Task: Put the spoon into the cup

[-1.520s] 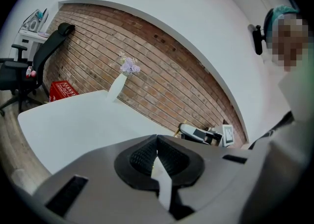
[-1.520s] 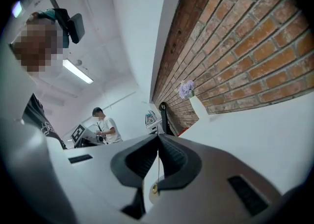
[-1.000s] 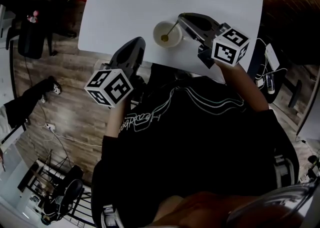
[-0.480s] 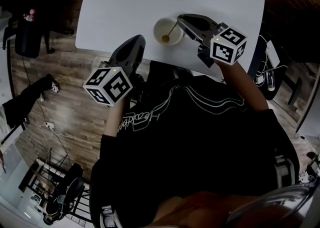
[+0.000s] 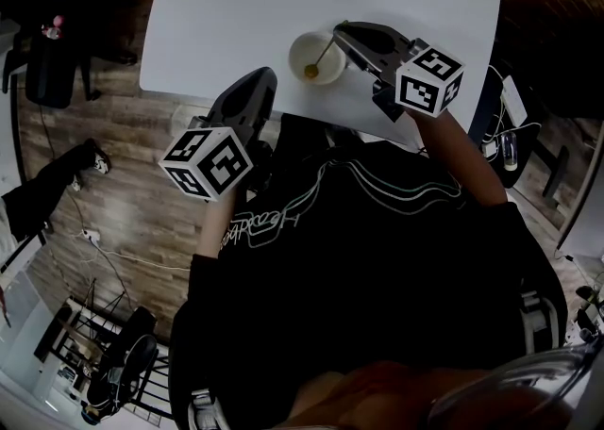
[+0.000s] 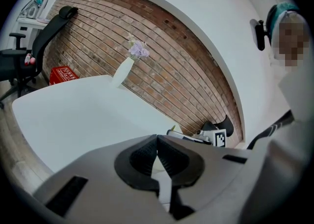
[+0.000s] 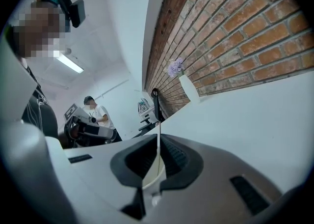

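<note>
Small white round cup [image 5: 302, 53]: is standing on the white rectangular table [image 5: 245, 4], near the edge closest to the person. Thin pale-handled spoon [image 5: 321, 57] with a yellowish bowl: is sitting bowl-down inside the cup, its handle leaning up over the rim toward the right; whether the bowl is touching the bottom cannot be told. Right gripper [image 5: 340, 33]: is hovering just beside the cup, jaws pinching the top of the spoon's handle, which is showing edge-on between the ribbed pads [image 7: 173, 155] in the right gripper view. Left gripper [image 5: 265, 75]: is reaching just over the table's near edge, left of the cup and apart from it, jaws pressing together with nothing between them. White vase [image 6: 122, 70] with purple flowers: is standing at the table's far side against the red-brown brick wall [image 6: 186, 70].
</note>
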Demonstrator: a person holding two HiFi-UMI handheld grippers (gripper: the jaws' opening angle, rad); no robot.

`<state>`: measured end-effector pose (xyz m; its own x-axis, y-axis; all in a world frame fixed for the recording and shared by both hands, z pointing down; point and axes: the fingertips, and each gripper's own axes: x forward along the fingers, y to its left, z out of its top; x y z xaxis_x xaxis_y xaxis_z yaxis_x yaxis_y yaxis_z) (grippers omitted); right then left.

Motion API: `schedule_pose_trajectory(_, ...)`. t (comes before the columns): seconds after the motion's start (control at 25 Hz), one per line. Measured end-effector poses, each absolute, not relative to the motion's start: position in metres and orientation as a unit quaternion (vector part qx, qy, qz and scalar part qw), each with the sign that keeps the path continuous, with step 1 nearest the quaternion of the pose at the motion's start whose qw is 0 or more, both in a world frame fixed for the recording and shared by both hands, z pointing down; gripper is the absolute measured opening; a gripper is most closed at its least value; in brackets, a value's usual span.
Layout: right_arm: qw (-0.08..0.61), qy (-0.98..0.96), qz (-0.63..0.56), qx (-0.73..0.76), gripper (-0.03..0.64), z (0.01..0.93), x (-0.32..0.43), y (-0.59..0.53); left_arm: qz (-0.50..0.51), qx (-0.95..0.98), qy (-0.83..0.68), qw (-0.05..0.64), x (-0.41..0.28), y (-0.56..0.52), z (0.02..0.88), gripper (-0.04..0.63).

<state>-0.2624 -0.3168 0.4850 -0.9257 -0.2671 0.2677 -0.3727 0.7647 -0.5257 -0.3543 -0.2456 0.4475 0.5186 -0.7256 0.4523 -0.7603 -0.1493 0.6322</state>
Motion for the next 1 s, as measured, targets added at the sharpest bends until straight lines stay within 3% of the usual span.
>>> schedule_pose_trajectory(0.4,0.096,-0.931,0.304,0.180,0.005,0.498,-0.260,-0.322,0.025,0.759,-0.486,0.433,-0.350,-0.242,0.451,0.003)
schedule_pose_trajectory(0.52,0.099,-0.928,0.307,0.184,0.075,0.499,-0.258,-0.324,0.024,0.760,-0.486,0.430,-0.349,-0.242,0.448,0.003)
schedule_pose_trajectory(0.64,0.096,-0.927,0.307,0.195,0.099,0.494,-0.256,-0.324,0.023,0.762,-0.487,0.426,-0.351,-0.239,0.442,0.003)
schedule_pose_trajectory(1.0,0.060,-0.940,0.280,0.185,0.083,0.435,-0.210,-0.307,0.007,0.780,-0.485,0.396,-0.317,-0.230,0.413,0.003)
